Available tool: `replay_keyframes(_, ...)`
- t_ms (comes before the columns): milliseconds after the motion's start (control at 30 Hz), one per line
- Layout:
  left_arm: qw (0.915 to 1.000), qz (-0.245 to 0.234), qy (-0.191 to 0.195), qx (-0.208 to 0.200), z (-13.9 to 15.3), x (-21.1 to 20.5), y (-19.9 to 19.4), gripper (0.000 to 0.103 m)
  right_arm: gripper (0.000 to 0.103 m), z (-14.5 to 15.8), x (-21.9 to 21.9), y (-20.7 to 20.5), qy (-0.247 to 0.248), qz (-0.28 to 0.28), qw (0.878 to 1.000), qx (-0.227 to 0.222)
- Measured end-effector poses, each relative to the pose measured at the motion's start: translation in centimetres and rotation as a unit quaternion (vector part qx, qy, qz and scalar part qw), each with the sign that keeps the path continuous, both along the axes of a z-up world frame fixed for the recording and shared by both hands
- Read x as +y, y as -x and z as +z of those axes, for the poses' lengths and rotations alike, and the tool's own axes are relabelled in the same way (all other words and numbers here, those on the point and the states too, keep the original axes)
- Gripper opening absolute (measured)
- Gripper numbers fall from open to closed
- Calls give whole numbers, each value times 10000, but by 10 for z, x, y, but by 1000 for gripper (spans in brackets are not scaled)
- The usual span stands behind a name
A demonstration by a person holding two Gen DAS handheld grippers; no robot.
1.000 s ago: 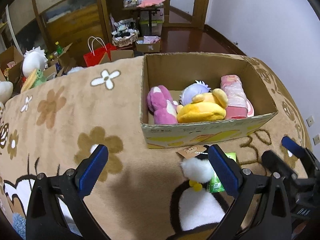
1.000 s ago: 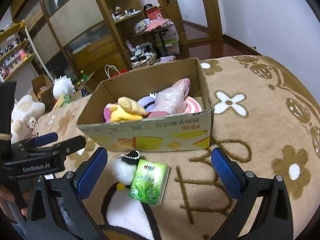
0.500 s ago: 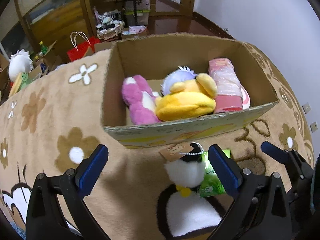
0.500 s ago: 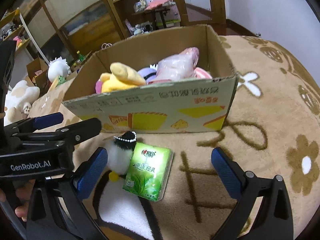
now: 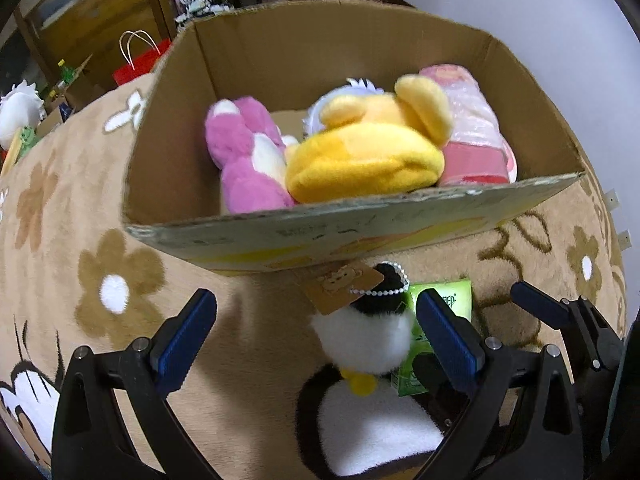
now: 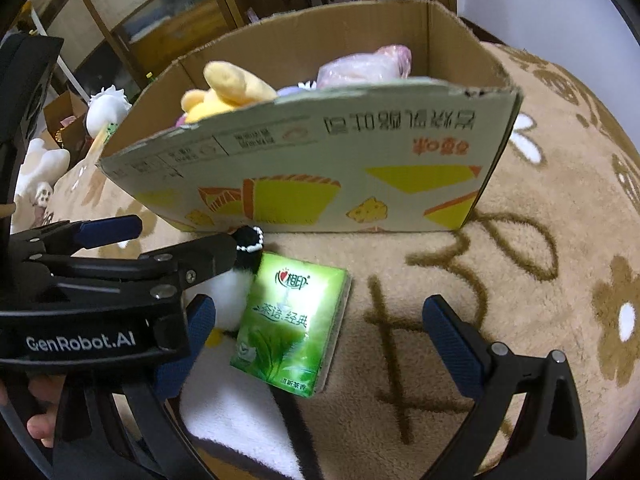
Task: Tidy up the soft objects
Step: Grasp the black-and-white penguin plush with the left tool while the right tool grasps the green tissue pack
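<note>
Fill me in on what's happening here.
A person with a gripper in each hand is sorting soft things into a cardboard box on a flowered blanket. A pink plush, a yellow plush and a wrapped pink bundle lie inside. The left gripper, jaws open, hangs over a small black-and-white plush; the right gripper, also open, over a green tissue pack. Neither is gripped.

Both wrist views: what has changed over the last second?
Both open grippers, left and right, moved forward and down toward the penguin plush and green tissue pack. Nothing grasped yet. The cardboard box and its toys stayed put.
</note>
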State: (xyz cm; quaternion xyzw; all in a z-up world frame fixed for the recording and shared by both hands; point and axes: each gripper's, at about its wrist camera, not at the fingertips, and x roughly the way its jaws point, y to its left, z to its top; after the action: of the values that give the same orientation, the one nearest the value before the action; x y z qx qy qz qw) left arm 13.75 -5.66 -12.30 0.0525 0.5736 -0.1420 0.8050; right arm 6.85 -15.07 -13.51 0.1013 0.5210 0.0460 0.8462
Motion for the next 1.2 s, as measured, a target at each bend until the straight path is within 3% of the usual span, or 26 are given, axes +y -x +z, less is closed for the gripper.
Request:
replay_keyframes(567,9996,50,-234,172,-26,9,-13,100,102,-29,18,-11,11,50,9988,495)
replay_keyframes(933,9983,20,-561,171,-43,16,-15,100,102,-39,38,-8,109,219,9982,551)
replay_keyframes(1133,9981,196,-471,340,-54,27,-21,98,94,-40,38,-5,189,224,9979,575)
replay_keyframes(1200,9982,172,-486,303,-55,28,-20,93,92,-41,38,-5,207,203,9979,573)
